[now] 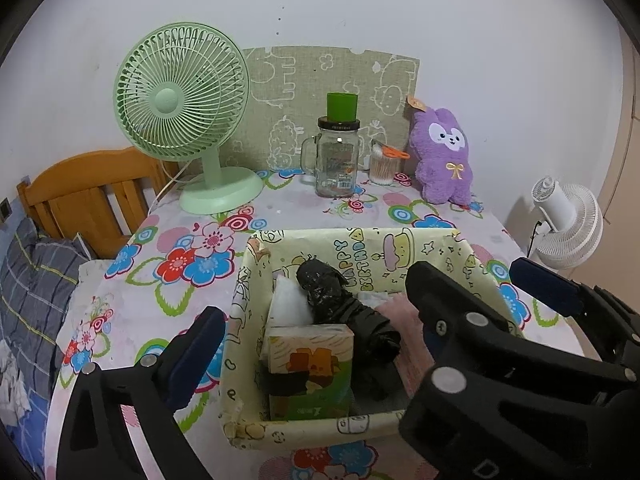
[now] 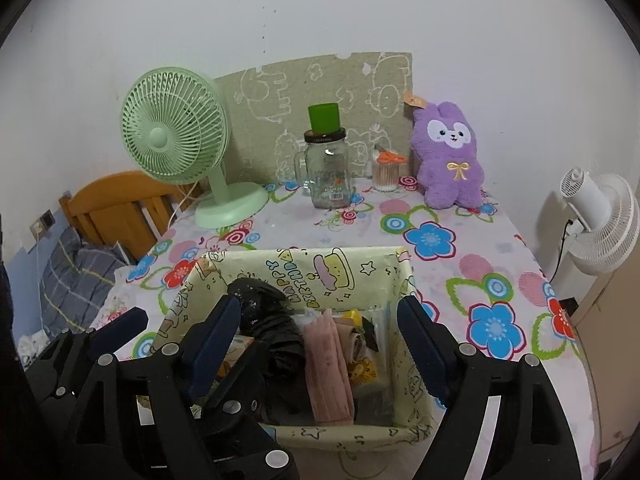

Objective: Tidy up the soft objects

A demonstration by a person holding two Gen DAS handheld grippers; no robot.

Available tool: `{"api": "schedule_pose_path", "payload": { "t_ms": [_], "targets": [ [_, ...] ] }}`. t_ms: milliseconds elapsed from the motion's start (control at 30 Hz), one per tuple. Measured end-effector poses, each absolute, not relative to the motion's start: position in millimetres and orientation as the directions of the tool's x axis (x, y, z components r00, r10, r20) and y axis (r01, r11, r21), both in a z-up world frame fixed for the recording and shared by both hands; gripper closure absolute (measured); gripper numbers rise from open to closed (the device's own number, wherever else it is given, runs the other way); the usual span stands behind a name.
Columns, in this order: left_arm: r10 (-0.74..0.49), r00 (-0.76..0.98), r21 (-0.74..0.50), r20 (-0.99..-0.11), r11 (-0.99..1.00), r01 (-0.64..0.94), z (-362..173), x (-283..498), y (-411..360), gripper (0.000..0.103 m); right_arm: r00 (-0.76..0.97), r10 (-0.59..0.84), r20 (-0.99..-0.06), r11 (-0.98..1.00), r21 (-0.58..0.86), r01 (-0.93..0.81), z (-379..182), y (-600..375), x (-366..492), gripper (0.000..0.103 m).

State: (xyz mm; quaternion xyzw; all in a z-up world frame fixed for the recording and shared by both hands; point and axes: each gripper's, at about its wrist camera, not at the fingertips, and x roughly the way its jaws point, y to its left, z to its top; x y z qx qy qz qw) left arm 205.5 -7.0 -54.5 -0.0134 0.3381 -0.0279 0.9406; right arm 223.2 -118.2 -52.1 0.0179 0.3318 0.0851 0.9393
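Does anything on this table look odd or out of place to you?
A green cup sits upside down on the glass jar's lid, an odd perch. The purple plush bunny stands outside the box of soft things. The box's front-left corner looks torn.

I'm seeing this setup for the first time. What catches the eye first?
The purple plush rabbit leaning against the wall at the table's far right, and the green fan at far left. Up close, a yellow birthday-print box holds a black bundle and a pink folded cloth, with both open tools hovering above.
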Motion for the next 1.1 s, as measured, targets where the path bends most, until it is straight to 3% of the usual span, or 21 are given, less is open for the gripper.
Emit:
{"api": "schedule_pose_path", "payload": {
  "t_ms": [1100],
  "targets": [
    [-0.043,0.852,-0.037,-0.522,0.999,0.028,-2.5,100.3,-8.9,0.000,0.868,0.104,-0.486,0.994,0.065,-0.082,6.9,-161.2,105.8,0.002]
  ]
}}
